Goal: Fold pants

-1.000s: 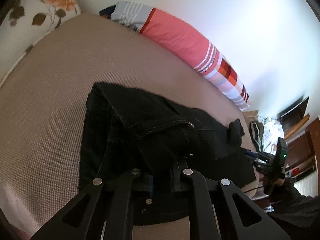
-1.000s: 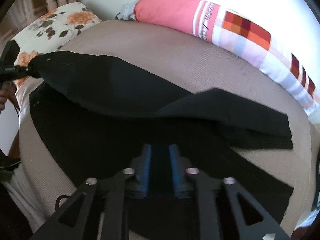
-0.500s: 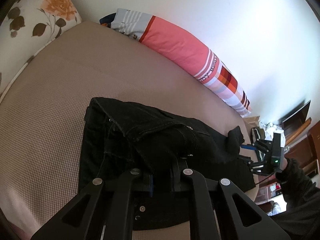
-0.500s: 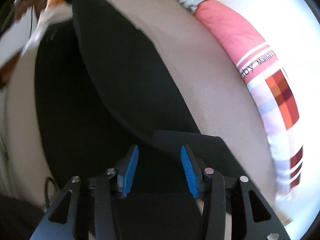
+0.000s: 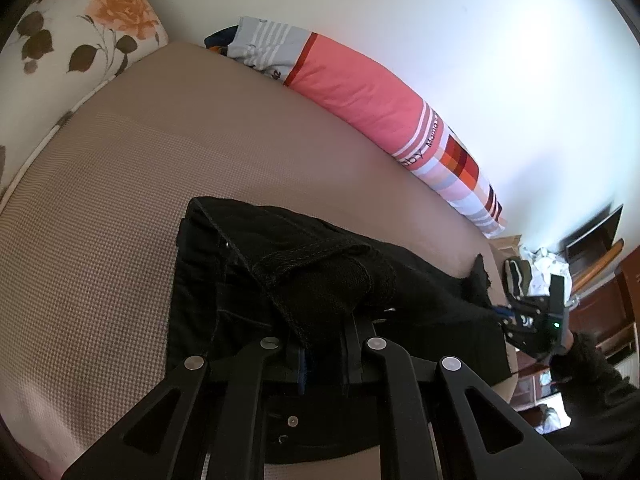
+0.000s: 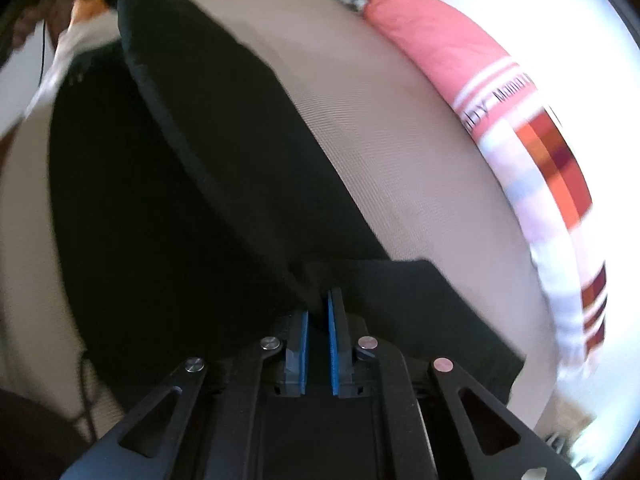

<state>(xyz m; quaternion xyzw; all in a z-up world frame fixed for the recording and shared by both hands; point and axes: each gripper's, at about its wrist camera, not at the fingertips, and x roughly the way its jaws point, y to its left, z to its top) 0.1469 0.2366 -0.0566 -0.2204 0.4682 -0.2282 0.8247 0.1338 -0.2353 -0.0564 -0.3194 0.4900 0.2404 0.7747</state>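
Black pants [image 5: 420, 280] lie on the beige bed [image 5: 100, 200]. My left gripper [image 5: 324, 336] is shut on a bunched bit of the waistband, and the cloth hides its fingertips. In the left wrist view my right gripper [image 5: 508, 316] is at the far right, at the leg end of the pants. In the right wrist view the pants [image 6: 180, 200] stretch from the top left down to my right gripper [image 6: 318, 300]. Its blue pads [image 6: 332, 336] stand almost together, pinching the edge of the black cloth at their tips. A raised fold runs diagonally between the two grips.
A long pink, striped and checked pillow [image 5: 380, 108] lies along the white wall at the bed's far side. A floral pillow [image 5: 80, 28] sits at the head end. Wooden furniture and a heap of clothes [image 5: 540, 260] stand beyond the bed's right end.
My right gripper opened, rolled and shifted along the leg, then shut on the cloth edge. The fold between the grips now runs more steeply. My left gripper kept its hold and place.
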